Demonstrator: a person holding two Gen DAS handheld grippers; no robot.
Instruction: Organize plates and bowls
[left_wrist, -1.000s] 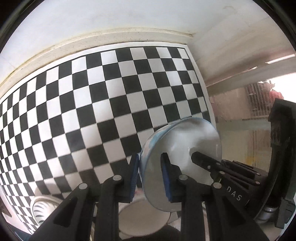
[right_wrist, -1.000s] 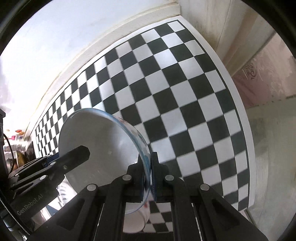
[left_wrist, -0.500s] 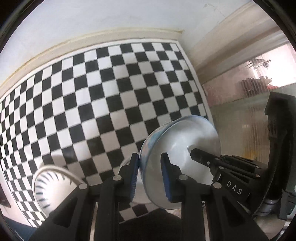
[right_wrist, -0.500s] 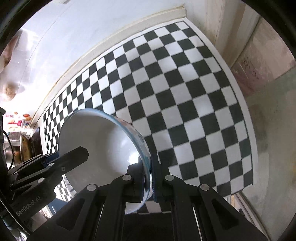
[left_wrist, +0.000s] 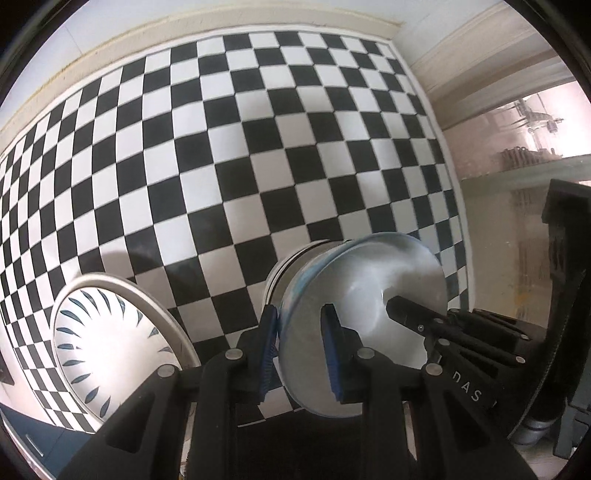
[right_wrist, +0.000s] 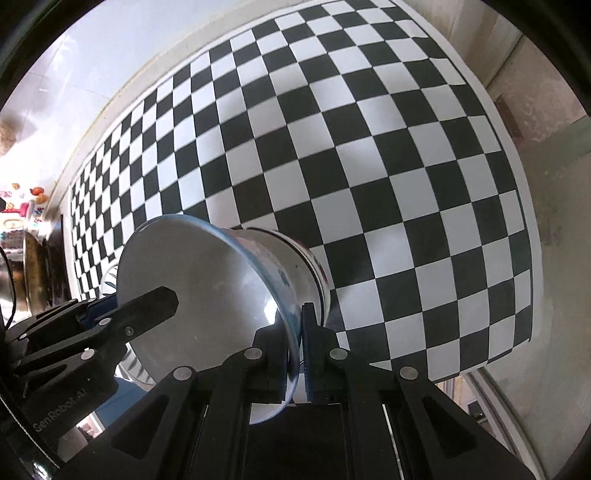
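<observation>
Both grippers carry one white bowl (left_wrist: 369, 291) with a blue rim, tilted above the checkered table (left_wrist: 207, 155). My left gripper (left_wrist: 297, 317) is shut on its left rim. My right gripper (right_wrist: 295, 314) is shut on the opposite rim of the bowl (right_wrist: 199, 273). Each gripper shows in the other's view: the right gripper (left_wrist: 402, 314) and the left gripper (right_wrist: 147, 306). A second white bowl (left_wrist: 295, 262) stands on the table right behind the held one, patterned on its side (right_wrist: 310, 266). I cannot tell whether the two bowls touch.
A white plate (left_wrist: 110, 332) with blue dashes lies on the table at the left, a sliver of it (right_wrist: 107, 280) showing behind the held bowl. The checkered cloth ends at a white wall (left_wrist: 110, 14) at the back and drops off at its right edge (right_wrist: 524, 221).
Both grippers have carried the bowl across the table and slightly down. The patterned plate has come fully into view at the left, and the second bowl now sits right behind the held one.
</observation>
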